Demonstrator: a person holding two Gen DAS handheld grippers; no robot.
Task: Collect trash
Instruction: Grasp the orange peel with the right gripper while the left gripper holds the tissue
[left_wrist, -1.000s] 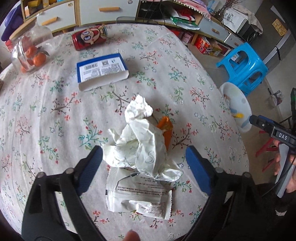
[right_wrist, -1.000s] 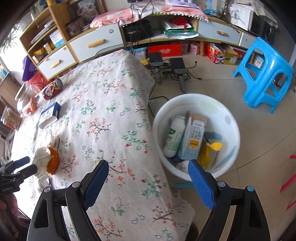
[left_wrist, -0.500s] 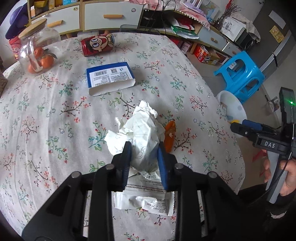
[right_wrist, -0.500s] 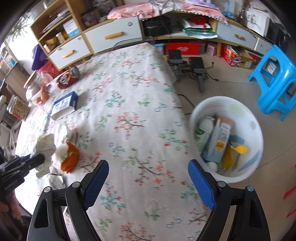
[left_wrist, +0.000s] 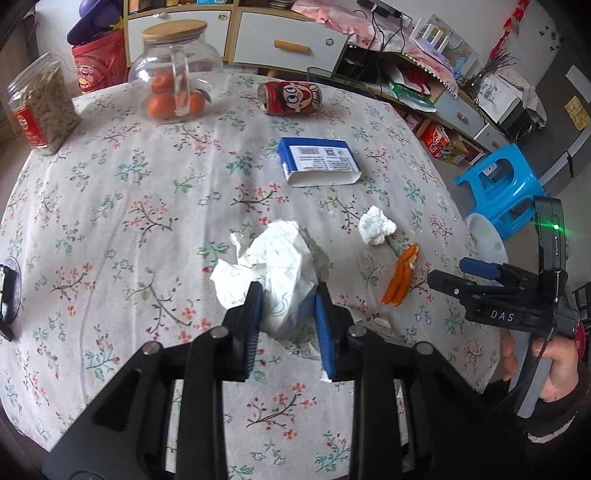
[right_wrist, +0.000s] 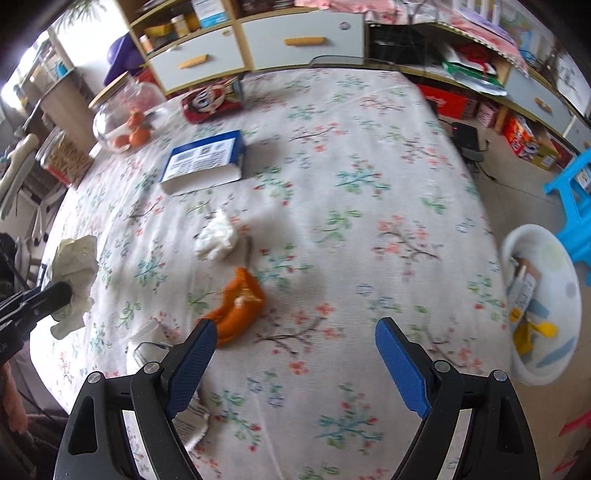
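Note:
My left gripper (left_wrist: 288, 314) is shut on a big crumpled white paper wad (left_wrist: 280, 262) and holds it above the floral tablecloth (left_wrist: 147, 206); the wad also shows in the right wrist view (right_wrist: 74, 273). A small white tissue ball (left_wrist: 376, 230) (right_wrist: 216, 240) and an orange peel (left_wrist: 400, 275) (right_wrist: 238, 306) lie on the cloth. A white snack wrapper (right_wrist: 147, 347) lies by the table's near edge. My right gripper (right_wrist: 295, 365) is open and empty over the table, just right of the peel. It shows from the side in the left wrist view (left_wrist: 476, 277).
A blue-and-white box (left_wrist: 319, 166), a red can lying on its side (left_wrist: 290, 98), a glass jar of oranges (left_wrist: 173, 88) and a snack jar (left_wrist: 42, 110) stand on the far side. A white trash bin (right_wrist: 543, 306) with rubbish and a blue stool (left_wrist: 502, 188) are on the floor to the right.
My left gripper closed on the paper wad and lifted it off the wrapper and peel. My right gripper swung from over the bin to over the table near the peel.

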